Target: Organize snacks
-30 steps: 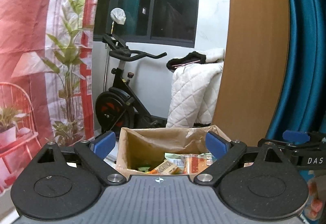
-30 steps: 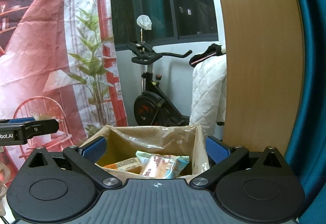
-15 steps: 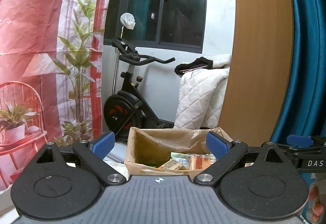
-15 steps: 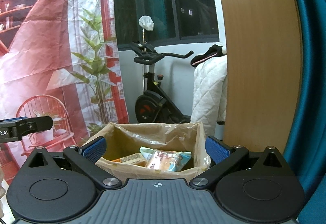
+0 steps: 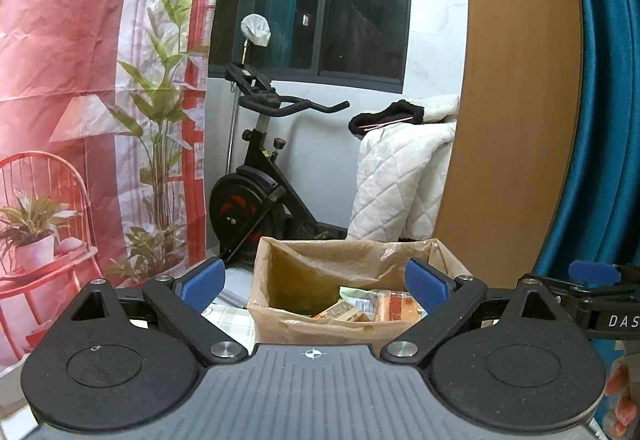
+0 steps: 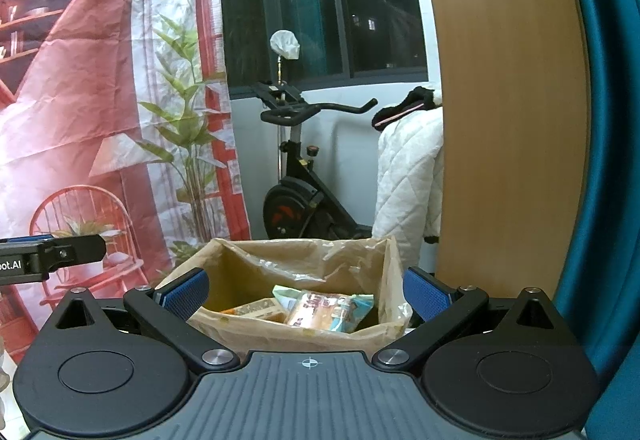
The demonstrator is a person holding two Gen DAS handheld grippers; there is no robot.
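In the left wrist view, a wrinkled red printed backdrop with painted plants and a chair (image 5: pixel 80 99) fills nine o'clock. At twelve o'clock stands a black exercise bike (image 5: pixel 260 199), its saddle wrapped in a pale bag, beneath a dark window. A white quilted blanket (image 5: pixel 400 179) hangs at one o'clock, partly cut off by a tan wooden panel (image 5: pixel 516 99); a teal curtain (image 5: pixel 600 99) runs down three o'clock.

The left gripper (image 5: pixel 314 282) has its blue-padded fingers spread wide with nothing between them. Just beyond them, at centre, sits the open brown cardboard box lined with clear plastic (image 5: pixel 304 324), holding the wrapped snack packets (image 5: pixel 372 306); their labels are too small to read, and the near wall hides the box floor. At four o'clock the other tool's black finger juts in, and fingertips of a hand (image 5: pixel 620 400) show at the frame edge.

In the right wrist view, the right gripper (image 6: pixel 306 294) is likewise wide apart and empty, framing the same box (image 6: pixel 280 336). A pale blue and orange packet (image 6: pixel 328 314) lies on top, covering others.
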